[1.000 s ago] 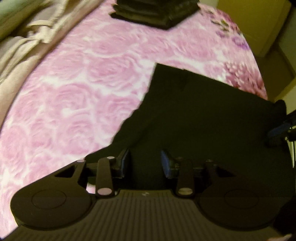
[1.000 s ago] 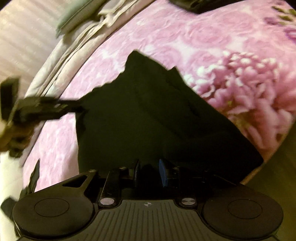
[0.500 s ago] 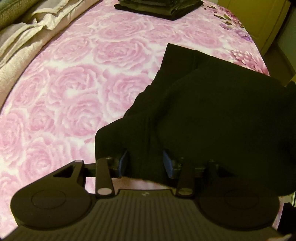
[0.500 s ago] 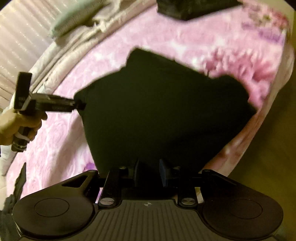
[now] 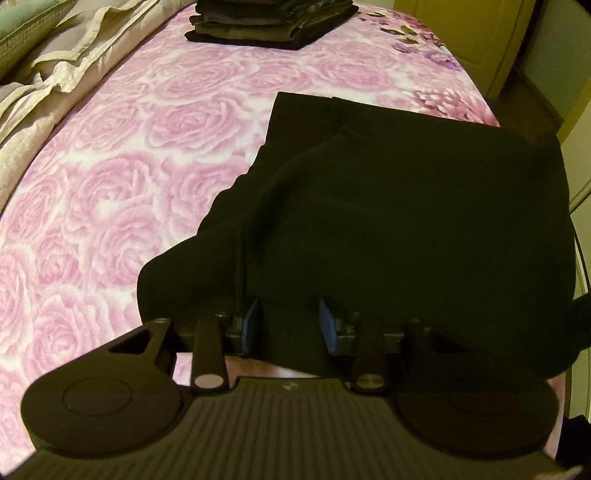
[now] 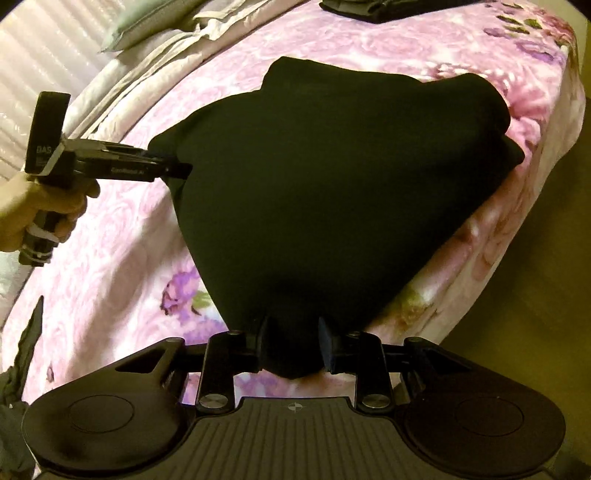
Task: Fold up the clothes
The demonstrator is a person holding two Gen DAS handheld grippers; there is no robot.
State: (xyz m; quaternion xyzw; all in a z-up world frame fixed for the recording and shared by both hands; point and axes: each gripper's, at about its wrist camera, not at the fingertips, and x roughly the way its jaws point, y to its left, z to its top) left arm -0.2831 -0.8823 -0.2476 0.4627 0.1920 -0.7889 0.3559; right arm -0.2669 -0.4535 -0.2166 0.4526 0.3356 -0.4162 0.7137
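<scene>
Garment (image 5: pixel 388 221) on bed (image 5: pixel 129 184) (rose-print)

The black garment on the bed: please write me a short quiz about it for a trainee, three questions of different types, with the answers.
1. True or false: both tools are shut on the black garment.
2. Multiple choice: where is the stack of folded dark clothes?
A. under the black garment
B. at the far end of the bed, apart from the garment
C. on the floor
3. Fill in: in the right wrist view, a hand holds the ____ tool at the garment's side corner.

Key
1. True: the left tool grips one corner and the right tool grips cloth between its pads.
2. B, on the pink floral bedspread.
3. left
</scene>
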